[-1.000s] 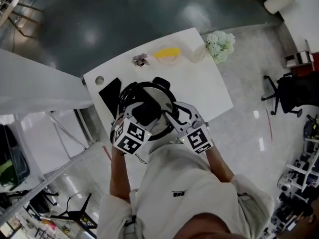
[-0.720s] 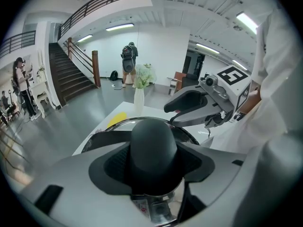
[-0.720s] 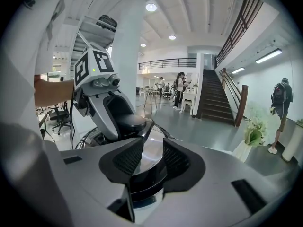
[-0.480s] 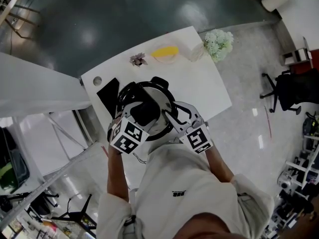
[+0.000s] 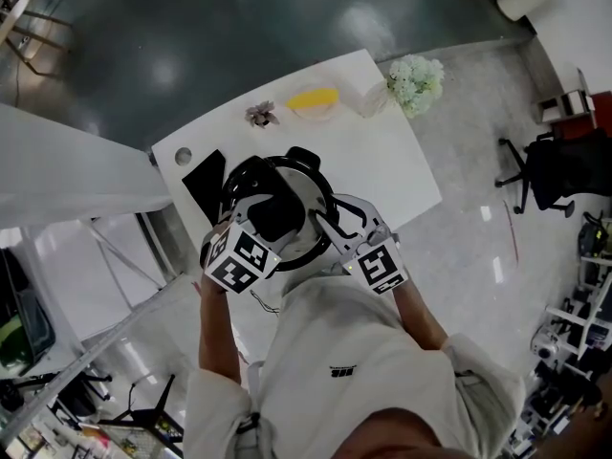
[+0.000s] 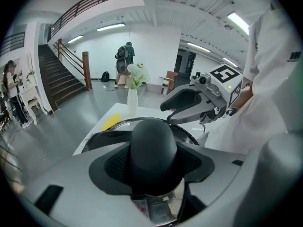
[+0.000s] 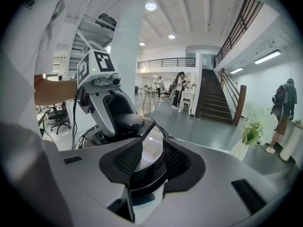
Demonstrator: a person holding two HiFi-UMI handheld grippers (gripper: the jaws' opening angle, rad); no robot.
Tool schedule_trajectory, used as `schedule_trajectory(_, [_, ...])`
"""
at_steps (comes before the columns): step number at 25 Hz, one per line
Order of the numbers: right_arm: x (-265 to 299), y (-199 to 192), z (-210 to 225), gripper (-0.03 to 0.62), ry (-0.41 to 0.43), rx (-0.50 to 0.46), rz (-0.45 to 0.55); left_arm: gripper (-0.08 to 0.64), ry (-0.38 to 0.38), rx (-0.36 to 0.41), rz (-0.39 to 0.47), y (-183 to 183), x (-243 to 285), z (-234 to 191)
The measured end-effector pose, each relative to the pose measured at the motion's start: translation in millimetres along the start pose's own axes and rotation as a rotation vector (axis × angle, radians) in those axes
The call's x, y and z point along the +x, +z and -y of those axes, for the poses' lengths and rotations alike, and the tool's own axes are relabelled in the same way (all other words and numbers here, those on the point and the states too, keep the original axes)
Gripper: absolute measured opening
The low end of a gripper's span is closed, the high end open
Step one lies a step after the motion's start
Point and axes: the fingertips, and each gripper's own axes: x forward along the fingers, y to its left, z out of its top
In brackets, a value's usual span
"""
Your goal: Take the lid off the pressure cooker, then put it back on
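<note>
The steel pressure cooker (image 5: 313, 191) stands near the front edge of the white table (image 5: 392, 170), its lid (image 6: 116, 125) on it. My left gripper (image 5: 275, 214) reaches over the lid from the left. In the left gripper view its pads press on both sides of the black domed lid knob (image 6: 152, 148). My right gripper (image 5: 327, 229) lies at the cooker's near right rim, across from the left one (image 6: 168, 115). In the right gripper view a black part of the cooker's rim, seemingly its side handle (image 7: 142, 176), fills the gap between the pads (image 7: 128, 161).
On the table lie a flat black thing (image 5: 208, 182) left of the cooker, a yellow thing (image 5: 313, 99) and a small dried flower (image 5: 260, 114) at the back, and a vase of white flowers (image 5: 416, 82) at the far right corner. An office chair (image 5: 545, 175) stands to the right.
My left gripper has rolled a little about the knob, its marker cube shifting slightly left. The lid stays on the cooker and the right gripper has not moved.
</note>
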Motion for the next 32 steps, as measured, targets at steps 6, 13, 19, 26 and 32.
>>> schedule_trajectory(6, [0,0,0,0.133,-0.005,-0.001,0.001,0.293,0.002,-0.001,0.002,1,1,-1])
schedule_trajectory(13, [-2,1,-1,0.133,-0.014,0.001,0.006,0.291,-0.005,0.009,0.008,2,-2,-1])
schedule_trajectory(19, [-4,0,0,0.133,-0.021,-0.006,0.016,0.291,-0.002,0.016,0.016,6,-6,0])
schedule_trajectory(26, [-7,3,-1,0.133,-0.029,0.005,0.016,0.291,0.007,0.005,0.027,10,-13,0])
schedule_trajectory(32, [-10,8,2,0.133,-0.032,-0.009,0.036,0.291,0.022,-0.008,0.033,11,-15,2])
